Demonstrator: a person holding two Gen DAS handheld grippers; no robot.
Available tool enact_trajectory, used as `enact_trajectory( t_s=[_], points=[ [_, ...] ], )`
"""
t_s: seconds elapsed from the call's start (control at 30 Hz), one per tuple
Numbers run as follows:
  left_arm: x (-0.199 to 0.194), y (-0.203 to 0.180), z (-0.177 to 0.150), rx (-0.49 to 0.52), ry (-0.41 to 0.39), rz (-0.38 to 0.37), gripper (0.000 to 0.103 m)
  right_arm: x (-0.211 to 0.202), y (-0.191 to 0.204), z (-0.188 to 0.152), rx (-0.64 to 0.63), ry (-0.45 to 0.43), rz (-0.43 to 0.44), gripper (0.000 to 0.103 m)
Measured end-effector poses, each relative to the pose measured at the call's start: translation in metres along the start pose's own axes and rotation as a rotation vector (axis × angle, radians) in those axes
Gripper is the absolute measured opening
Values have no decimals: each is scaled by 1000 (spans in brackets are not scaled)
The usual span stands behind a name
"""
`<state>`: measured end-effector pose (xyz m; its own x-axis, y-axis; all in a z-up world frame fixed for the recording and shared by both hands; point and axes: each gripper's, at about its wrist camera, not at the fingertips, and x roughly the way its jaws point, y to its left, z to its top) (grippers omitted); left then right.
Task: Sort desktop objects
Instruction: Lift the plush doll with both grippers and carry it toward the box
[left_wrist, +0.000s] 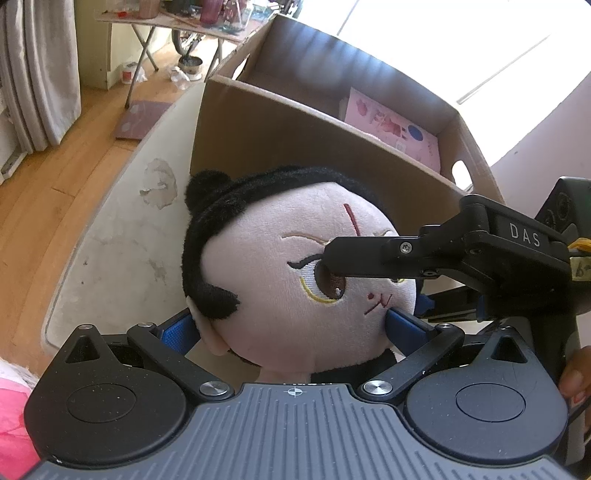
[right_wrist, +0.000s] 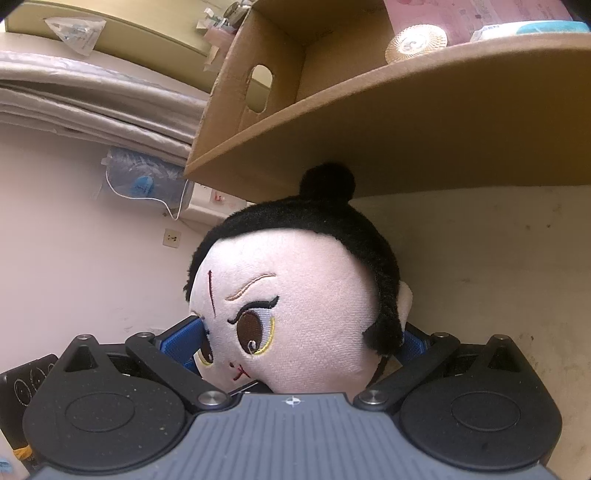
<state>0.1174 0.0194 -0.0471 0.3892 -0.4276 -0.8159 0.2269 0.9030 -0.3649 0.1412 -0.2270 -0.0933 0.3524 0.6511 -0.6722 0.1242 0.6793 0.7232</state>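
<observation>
A plush doll (left_wrist: 295, 273) with a pale pink face and black hair with a bun fills the middle of both views (right_wrist: 295, 310). My left gripper (left_wrist: 291, 326) is shut on the doll's head, its blue pads pressing both sides. My right gripper (right_wrist: 299, 341) is also shut on the doll's head, blue pads against the face and the ear side. One right finger (left_wrist: 369, 258) crosses the doll's face in the left wrist view. The doll is just in front of a brown cardboard box (left_wrist: 314, 122), also seen in the right wrist view (right_wrist: 369, 122).
The box holds a pink printed sheet (left_wrist: 395, 129), a woven round object (right_wrist: 415, 42) and a white and blue item (right_wrist: 532, 27). The white tabletop (left_wrist: 122, 236) has worn patches. A folding table (left_wrist: 177, 22) stands on the wooden floor beyond. Pink cloth (left_wrist: 11, 417) lies at lower left.
</observation>
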Motion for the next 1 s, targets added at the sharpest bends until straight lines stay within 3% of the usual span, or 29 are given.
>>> enact_trajectory(
  t_s=[0.67, 1.0],
  points=[
    [-44, -8, 1, 10, -114, 62, 103, -11, 41, -2, -72, -14, 75, 103],
    [-86, -19, 36, 49, -236, 109, 103, -35, 96, 28, -139, -48, 137, 103]
  ],
)
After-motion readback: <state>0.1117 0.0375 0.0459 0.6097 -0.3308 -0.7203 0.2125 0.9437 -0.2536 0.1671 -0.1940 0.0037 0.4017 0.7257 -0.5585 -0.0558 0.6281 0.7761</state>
